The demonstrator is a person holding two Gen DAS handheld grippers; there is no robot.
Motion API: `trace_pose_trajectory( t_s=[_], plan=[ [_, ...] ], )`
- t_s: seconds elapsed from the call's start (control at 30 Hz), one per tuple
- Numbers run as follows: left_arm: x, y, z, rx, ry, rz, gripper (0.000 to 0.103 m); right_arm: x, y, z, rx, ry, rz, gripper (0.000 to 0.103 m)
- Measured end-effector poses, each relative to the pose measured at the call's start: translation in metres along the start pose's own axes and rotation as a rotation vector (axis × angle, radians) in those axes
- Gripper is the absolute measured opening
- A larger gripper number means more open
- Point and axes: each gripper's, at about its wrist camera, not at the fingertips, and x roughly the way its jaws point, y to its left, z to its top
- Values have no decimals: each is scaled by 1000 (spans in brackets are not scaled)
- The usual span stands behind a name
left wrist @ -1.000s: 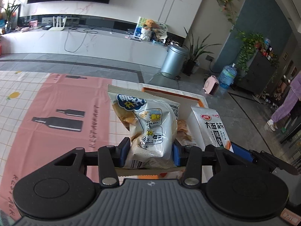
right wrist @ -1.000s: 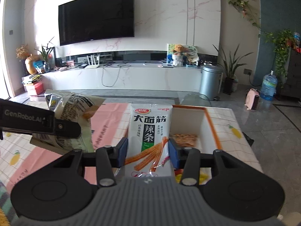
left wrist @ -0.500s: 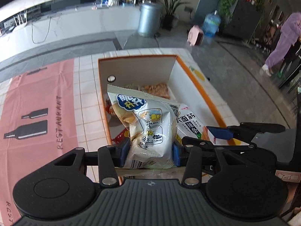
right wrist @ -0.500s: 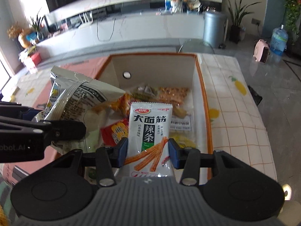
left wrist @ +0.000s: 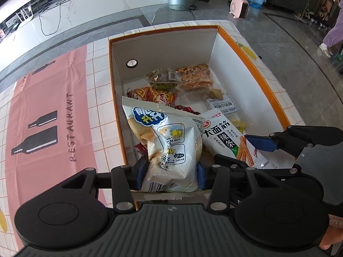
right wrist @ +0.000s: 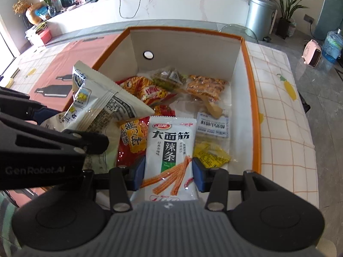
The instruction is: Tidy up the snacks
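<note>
Two handheld grippers hold snack packets over an open box on a tiled bench. Nearest the lens, the left gripper (left wrist: 169, 172) has its blue-padded fingers (left wrist: 139, 174) closed on the lower end of a white crisps bag (left wrist: 169, 145), whose long axis runs away from the camera, its blue-lettered top pointing toward the far wall of the box and leaning slightly left. Beside it, the right gripper (right wrist: 169, 174) pinches the bottom of a white spicy-strip packet (right wrist: 170, 156) between its fingers (right wrist: 198, 176); the packet stands lengthwise along the gripper's line, printed top farthest from the camera. From the left wrist view the same packet lies angled, its top aimed up and left, just beside the crisps bag.

Both packets hang over the near half of the orange-rimmed box (left wrist: 253, 64), above a loose layer of snacks: a red packet (right wrist: 133, 143), a yellow sachet (right wrist: 211, 153), a white labelled sachet (right wrist: 213, 126), an orange-and-red bag (right wrist: 150, 90), a green pack (right wrist: 169, 78) and an orange snack pack (right wrist: 205, 87) near the far wall, which has a round finger hole (right wrist: 148, 54).

Left of the box, a pink mat (left wrist: 42, 128) printed with bottles covers the bench (left wrist: 100, 98). Beyond stand a metal bin (right wrist: 260, 17) and a pink heater (right wrist: 312, 52).
</note>
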Motion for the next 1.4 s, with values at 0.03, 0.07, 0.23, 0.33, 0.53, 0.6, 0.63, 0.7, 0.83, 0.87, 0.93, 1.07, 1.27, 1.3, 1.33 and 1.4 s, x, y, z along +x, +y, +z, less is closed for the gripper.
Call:
trace_pose_trajectory(
  t_s=[0.03,0.07,0.23,0.33,0.53,0.6,0.63,0.7,0.83,0.87,0.93,1.07,1.27,1.3,1.33,1.4],
  plan=[
    [1,-1,0,4,4,9,52,2,0,0,-1,8,-5,45],
    [2,-2,0,12,3,19,52,4,0,0,-4,15,-15,45],
    [7,-7,1,32,1,42,53,11,-1,-3,-10,38,-22,45],
    [9,-7,1,31,-6,39,57,14,1,-6,-20,43,-24,45],
    [4,0,4,12,-26,1,62,13,3,-4,-47,39,-15,52],
    [1,4,6,-4,-32,-17,70,12,4,-1,-58,39,-14,55],
    [-1,5,6,-6,-43,-18,71,10,4,0,-60,41,-5,57],
    [-10,7,7,-6,-75,-17,73,5,5,2,-58,41,5,70],
    [-35,15,5,-40,-146,-58,76,-14,9,6,-66,5,-26,73],
    [-43,18,4,-51,-170,-68,76,-20,10,7,-59,-9,-29,74],
    [-62,22,0,-61,-231,-74,76,-36,11,8,-46,-50,-32,74],
    [-105,29,-14,-49,-376,-66,76,-77,21,10,-21,-161,-48,77],
    [-156,40,-50,-17,-537,21,76,-133,51,-3,-11,-314,-81,82],
    [-162,42,-57,-11,-553,47,76,-140,58,-6,-9,-331,-91,84],
    [-167,44,-64,-7,-573,81,77,-146,65,-9,-7,-349,-104,85],
    [-176,46,-80,0,-617,157,78,-159,80,-18,-6,-388,-129,87]
  ],
)
